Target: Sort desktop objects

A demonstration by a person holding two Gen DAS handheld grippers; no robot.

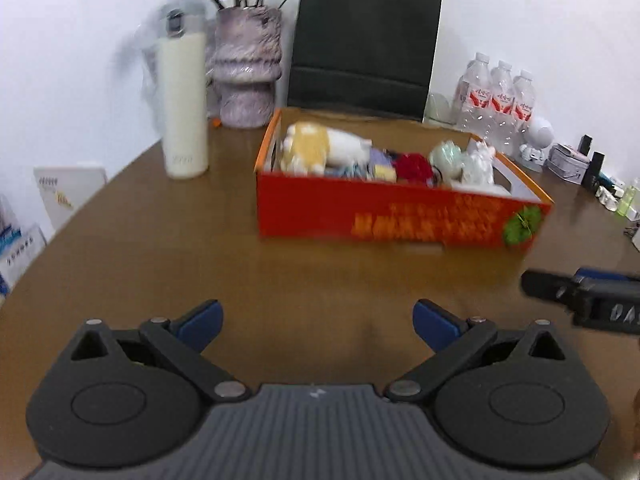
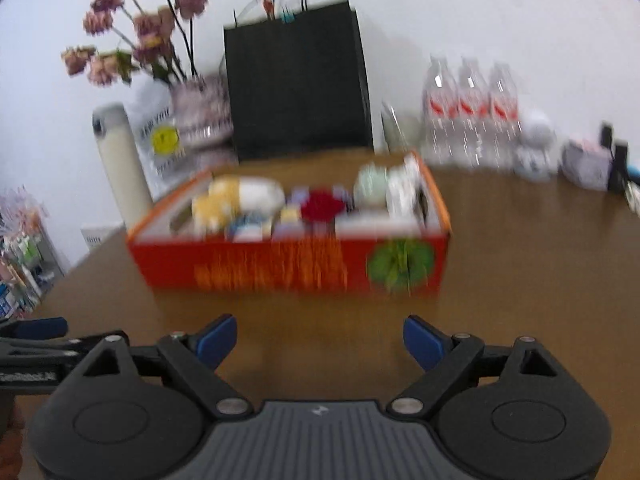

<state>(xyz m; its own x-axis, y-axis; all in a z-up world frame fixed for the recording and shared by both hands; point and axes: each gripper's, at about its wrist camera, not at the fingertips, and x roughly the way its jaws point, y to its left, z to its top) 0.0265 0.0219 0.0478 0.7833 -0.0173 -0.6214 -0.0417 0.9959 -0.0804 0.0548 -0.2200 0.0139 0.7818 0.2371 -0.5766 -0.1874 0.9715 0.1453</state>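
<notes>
Both views motion-blurred; lettering on red box [image 1: 400, 216] unreadable. Left gripper [image 1: 318, 322] and right gripper [image 2: 320, 340] side by side, tilted down over bare near part of brown table [image 1: 160, 248], blue fingertips wide apart, nothing between. Box mid-table, crammed with soft toys [image 1: 316, 148], single items hard to separate. Toward far edge: white flask [image 1: 184, 104], vase [image 1: 246, 68], black bag [image 1: 364, 40], water bottles [image 1: 496, 96].

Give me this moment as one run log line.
left tongs: open, empty | right tongs: open, empty | red box: full, on table, untouched
</notes>
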